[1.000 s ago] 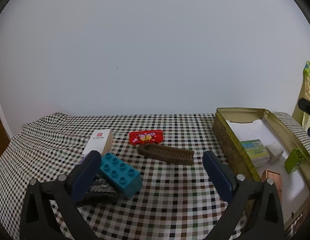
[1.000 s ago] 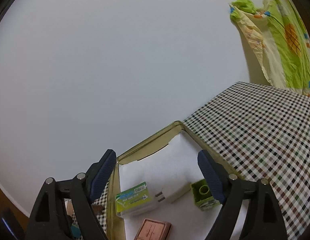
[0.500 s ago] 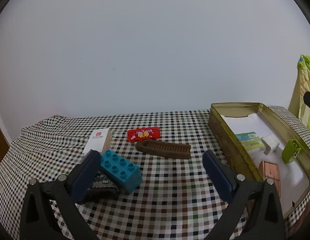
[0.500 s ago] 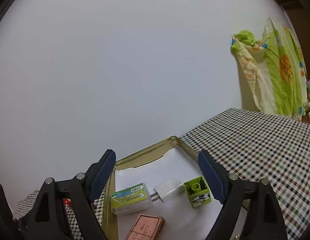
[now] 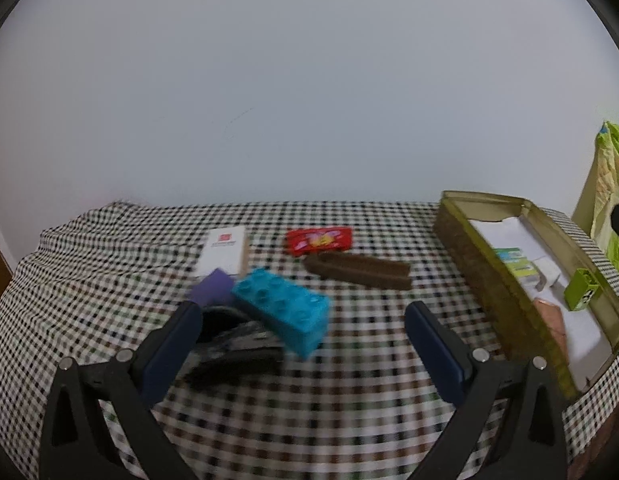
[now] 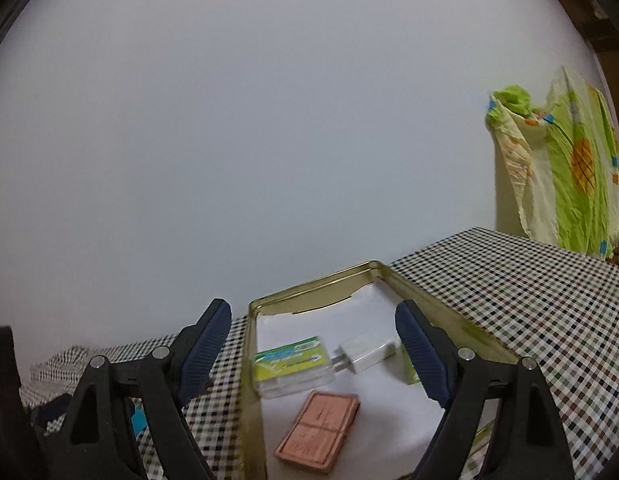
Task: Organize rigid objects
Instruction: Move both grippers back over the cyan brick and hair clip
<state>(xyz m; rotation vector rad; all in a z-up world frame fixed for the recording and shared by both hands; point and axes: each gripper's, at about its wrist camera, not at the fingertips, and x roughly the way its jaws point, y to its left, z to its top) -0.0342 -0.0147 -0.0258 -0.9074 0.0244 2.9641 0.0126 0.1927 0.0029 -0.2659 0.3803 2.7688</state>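
My left gripper is open above the checked cloth, nothing between its fingers. Just ahead of its left finger lie a teal toy brick, a dark object under it and a purple block. Farther back sit a white card box, a red packet and a brown comb. My right gripper is open above the gold tin, empty. The tin holds a green-labelled box, a white plug, a pink slab and a green block.
A checked cloth covers the table, rumpled at its left end. A plain pale wall stands close behind. A green and yellow patterned fabric hangs at the far right. The tin's high walls rise at the right of the loose objects.
Both views have shifted sideways. In the left view the brick and comb now sit further right, and the purple block shows. The right view has levelled, with the tin more centred between the fingers.
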